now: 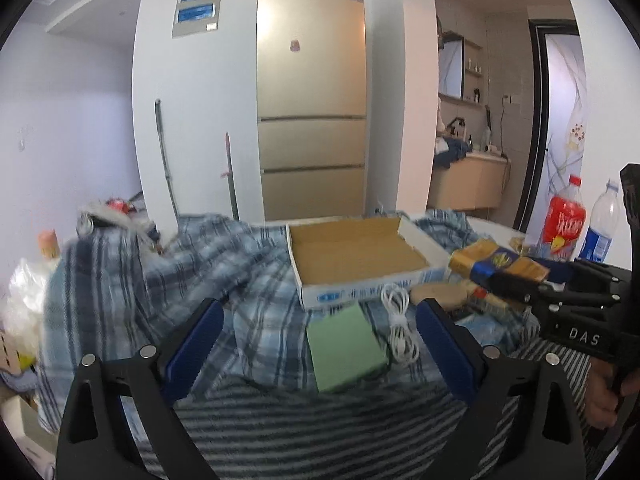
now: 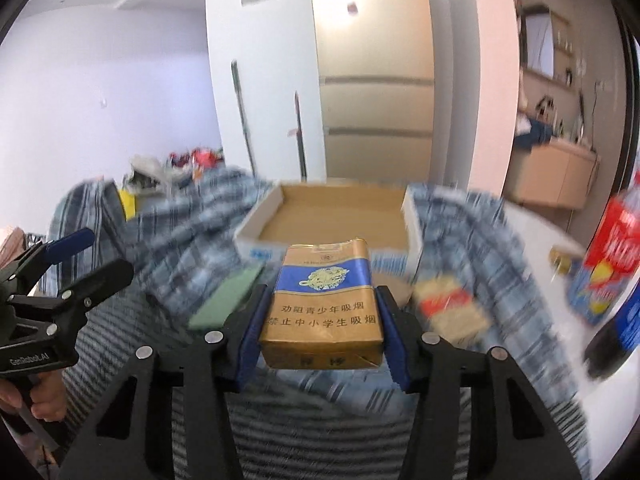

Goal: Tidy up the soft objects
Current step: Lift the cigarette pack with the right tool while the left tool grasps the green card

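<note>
The right tongs [image 2: 320, 320] grip a gold-and-blue pack [image 2: 325, 304] between their blue pads, lifted above the plaid cloth [image 2: 188, 236]. Just ahead of them sits an open box [image 2: 412, 216], cardboard-lined. The left tongs [image 1: 320, 344] hang open over the cloth, holding nothing; between their fingers lie a green pad [image 1: 344, 348] and, beside it, a coiled white cable [image 1: 398, 324]. Right of the right tongs stands a red-labelled bottle [image 2: 616, 264].
</note>
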A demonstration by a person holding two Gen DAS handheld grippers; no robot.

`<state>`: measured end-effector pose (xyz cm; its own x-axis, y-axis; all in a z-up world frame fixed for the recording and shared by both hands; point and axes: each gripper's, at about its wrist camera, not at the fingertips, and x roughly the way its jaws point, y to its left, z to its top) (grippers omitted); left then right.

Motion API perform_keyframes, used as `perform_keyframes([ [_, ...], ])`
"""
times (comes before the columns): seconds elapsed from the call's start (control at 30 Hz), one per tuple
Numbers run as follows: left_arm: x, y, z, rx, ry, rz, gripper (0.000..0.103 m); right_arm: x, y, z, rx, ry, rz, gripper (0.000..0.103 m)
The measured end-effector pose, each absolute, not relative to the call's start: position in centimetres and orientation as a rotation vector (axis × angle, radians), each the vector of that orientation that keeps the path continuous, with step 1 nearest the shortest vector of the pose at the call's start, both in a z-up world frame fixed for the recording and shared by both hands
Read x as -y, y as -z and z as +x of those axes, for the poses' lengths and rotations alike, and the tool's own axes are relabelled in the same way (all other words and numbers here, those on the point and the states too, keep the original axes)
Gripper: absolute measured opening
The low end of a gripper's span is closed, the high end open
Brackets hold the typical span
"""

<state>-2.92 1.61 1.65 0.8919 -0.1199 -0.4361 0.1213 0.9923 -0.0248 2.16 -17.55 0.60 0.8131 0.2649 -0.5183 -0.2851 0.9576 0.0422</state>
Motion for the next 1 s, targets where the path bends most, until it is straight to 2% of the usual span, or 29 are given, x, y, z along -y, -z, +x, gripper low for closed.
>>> perform_keyframes([
  [0.13,-1.7,-4.8,-2.6,-0.36,0.115,-0.004,0.098,17.9,-2.6,2.1,-0.39,-0.257,-0.052,0.051],
  [0.2,-1.7,-5.7,-2.0,-0.336,0.115,-0.015,0.095,18.0,-2.9,2.0,-0.313,-0.246,-0.043,0.051],
  [0.3,-1.7,-6.1,-0.5,-0.361,0.127,-0.056,0.092,18.1,-2.4,1.8,-0.245,-0.238,-0.021,0.051],
  [0.5,-1.9,-3.1,4.1,-0.594,0.18,-0.175,0.084,18.2,-0.2,2.5,-0.241,-0.236,-0.017,0.051],
  [0.63,-1.5,0.0,6.2,-0.739,0.236,-0.223,0.084,18.7,0.2,3.3,-0.273,-0.244,0.001,0.051],
  [0.87,-2.1,3.5,7.9,-0.85,0.21,-0.282,0.084,18.7,0.6,3.7,-0.3,-0.25,-0.018,0.052],
  [0.97,-2.7,5.6,8.7,-0.934,0.205,-0.302,0.071,18.3,1.0,3.8,-0.314,-0.252,-0.029,0.052],
  [1.0,-2.8,6.2,9.0,-0.971,0.224,-0.324,0.07,18.5,1.2,3.8,-0.318,-0.252,-0.029,0.052],
])
